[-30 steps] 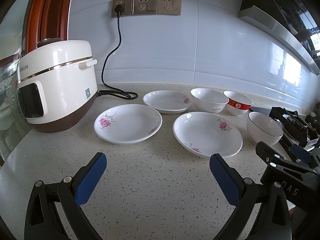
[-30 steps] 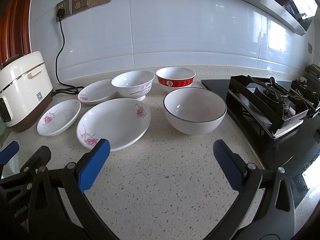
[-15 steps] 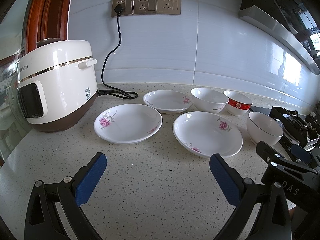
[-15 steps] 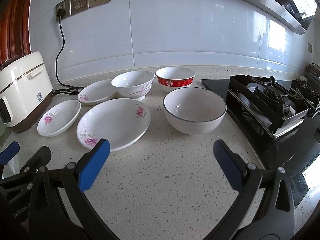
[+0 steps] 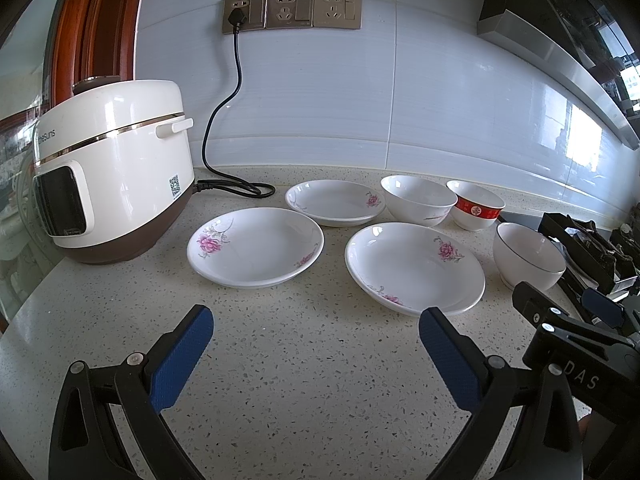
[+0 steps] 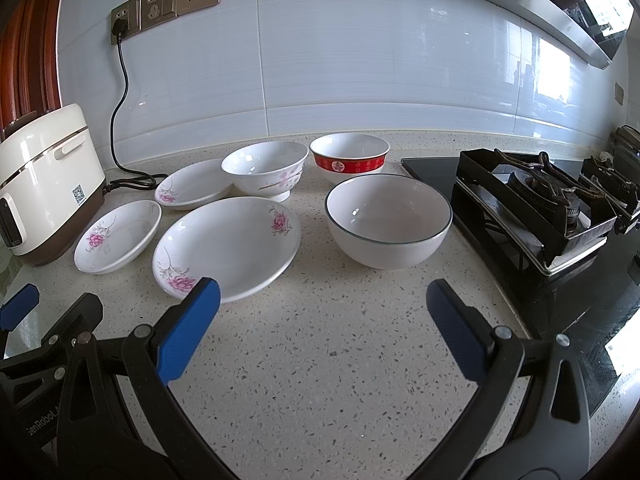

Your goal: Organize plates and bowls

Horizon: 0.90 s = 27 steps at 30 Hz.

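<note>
Three flowered plates and three bowls are spread over the speckled tabletop (image 5: pixel 312 380) in front of a white tiled wall. The left plate (image 5: pixel 256 246) is set just beside a white rice cooker (image 5: pixel 112 184); the back plate (image 5: pixel 335 202) lies behind it, near the wall; the largest plate (image 6: pixel 226 246) is placed in front, nearest both grippers. None of the plates is stacked on another, though the back plate and the flowered bowl (image 6: pixel 266 168) stand so close that contact cannot be ruled out. A red-banded bowl (image 6: pixel 350 158) is seen to the right of the flowered bowl, and a plain white bowl with a dark rim (image 6: pixel 388 220) is set in front of it, just beside a black gas stove (image 6: pixel 532 204).

The left hand-held gripper (image 5: pixel 316 332) is held low over bare tabletop, released, its blue pads wide apart and nothing between them. The right hand-held gripper (image 6: pixel 322 302) is likewise spread wide and empty; its left blue pad (image 6: pixel 188 328) is seen in front of the near rim of the largest plate, but whether it touches cannot be told.

A black cord (image 5: pixel 236 92) is run from the rice cooker up to a wall socket (image 5: pixel 244 12).
</note>
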Motion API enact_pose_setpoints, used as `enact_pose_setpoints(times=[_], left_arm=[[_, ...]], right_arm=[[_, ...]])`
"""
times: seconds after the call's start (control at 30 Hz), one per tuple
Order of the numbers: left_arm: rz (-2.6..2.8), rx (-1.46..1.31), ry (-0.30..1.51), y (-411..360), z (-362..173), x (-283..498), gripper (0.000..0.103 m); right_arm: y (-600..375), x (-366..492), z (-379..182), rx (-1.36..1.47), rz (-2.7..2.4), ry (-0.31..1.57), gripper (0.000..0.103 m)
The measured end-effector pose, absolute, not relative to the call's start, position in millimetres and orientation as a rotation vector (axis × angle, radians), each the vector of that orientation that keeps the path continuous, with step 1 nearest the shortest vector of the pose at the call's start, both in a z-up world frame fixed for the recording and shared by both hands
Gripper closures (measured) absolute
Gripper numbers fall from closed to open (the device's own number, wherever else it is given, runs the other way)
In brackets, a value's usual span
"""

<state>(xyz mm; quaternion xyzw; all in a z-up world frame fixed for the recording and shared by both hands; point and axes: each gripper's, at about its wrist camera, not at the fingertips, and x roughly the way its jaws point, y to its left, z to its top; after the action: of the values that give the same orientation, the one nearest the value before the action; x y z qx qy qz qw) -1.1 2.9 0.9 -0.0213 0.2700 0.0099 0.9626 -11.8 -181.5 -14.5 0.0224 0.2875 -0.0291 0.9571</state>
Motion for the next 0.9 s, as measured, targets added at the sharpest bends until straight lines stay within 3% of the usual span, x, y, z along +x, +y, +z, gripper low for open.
enact_pose_setpoints(times=[0.9], left_arm=[[0.012,-0.070,0.555,3.3,-0.1,-1.0,0.000]], right_arm=[[-194.9,-4.0,-22.1,0.115,-0.033,0.638,0.000]])
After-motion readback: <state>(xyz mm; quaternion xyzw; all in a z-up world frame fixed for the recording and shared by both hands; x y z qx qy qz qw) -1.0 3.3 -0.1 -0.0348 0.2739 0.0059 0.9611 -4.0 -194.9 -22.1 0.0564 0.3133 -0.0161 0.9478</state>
